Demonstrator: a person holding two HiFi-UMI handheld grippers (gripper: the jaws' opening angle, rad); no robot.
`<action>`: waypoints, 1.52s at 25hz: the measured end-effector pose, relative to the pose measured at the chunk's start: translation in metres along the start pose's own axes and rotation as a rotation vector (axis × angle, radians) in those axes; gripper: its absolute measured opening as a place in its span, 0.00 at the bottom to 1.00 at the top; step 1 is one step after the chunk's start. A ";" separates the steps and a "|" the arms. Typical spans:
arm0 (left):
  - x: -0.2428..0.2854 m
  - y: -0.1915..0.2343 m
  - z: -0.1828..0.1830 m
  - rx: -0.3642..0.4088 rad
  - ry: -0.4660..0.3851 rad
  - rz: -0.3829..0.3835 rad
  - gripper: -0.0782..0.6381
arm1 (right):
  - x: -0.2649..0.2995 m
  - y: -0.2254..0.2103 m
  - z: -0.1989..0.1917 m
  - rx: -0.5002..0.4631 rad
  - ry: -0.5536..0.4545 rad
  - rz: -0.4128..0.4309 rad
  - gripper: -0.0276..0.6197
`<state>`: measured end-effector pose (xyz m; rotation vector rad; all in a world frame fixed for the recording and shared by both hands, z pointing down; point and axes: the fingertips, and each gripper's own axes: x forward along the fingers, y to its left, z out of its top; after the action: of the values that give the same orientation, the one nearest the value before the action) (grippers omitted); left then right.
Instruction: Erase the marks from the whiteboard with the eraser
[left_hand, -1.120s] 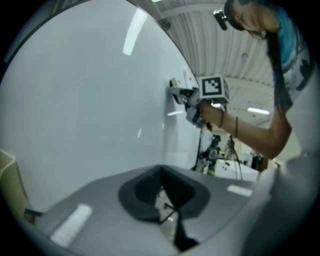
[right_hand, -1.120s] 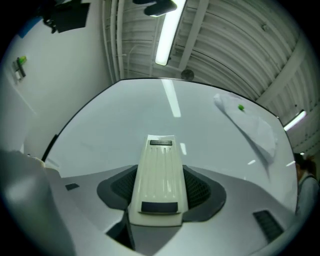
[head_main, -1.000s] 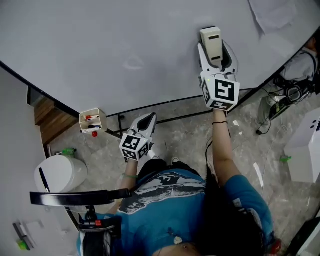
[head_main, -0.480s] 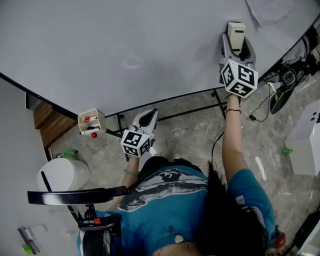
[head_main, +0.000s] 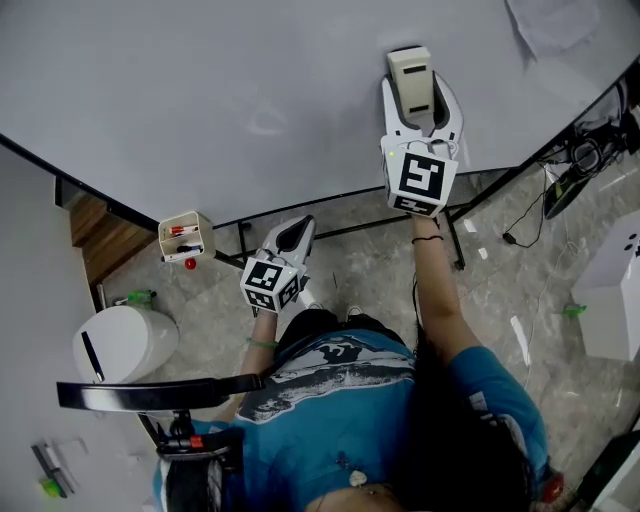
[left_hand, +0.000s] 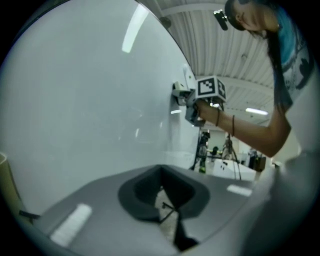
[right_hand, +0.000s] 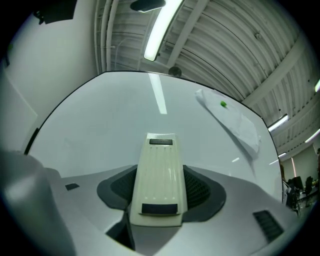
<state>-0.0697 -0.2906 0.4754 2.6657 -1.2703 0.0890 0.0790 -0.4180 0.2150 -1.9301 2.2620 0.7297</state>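
Fingers (right_hand: 202, 190) on right gripper (head_main: 421, 88) clamp eraser (head_main: 411, 68) flat on whiteboard (head_main: 150, 90) | left gripper (head_main: 291, 240) closed, empty, well below-left of eraser | I judge nearly done: faint smudge (head_main: 266, 125) left of eraser remains.

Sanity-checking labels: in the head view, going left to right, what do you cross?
White bin → marker holder → left gripper → right gripper clamped on the eraser → cable tangle.
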 end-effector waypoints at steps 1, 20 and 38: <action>-0.001 0.002 0.000 0.000 0.000 0.006 0.11 | -0.001 0.014 0.002 -0.011 -0.003 0.014 0.45; -0.016 0.016 -0.004 -0.022 -0.014 0.066 0.11 | -0.029 0.173 -0.007 -0.036 0.040 0.357 0.45; 0.002 -0.002 -0.004 -0.017 0.005 0.015 0.11 | -0.002 -0.130 -0.031 0.192 0.110 -0.100 0.45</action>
<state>-0.0667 -0.2897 0.4792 2.6402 -1.2845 0.0860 0.2101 -0.4409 0.2045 -2.0179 2.1843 0.3888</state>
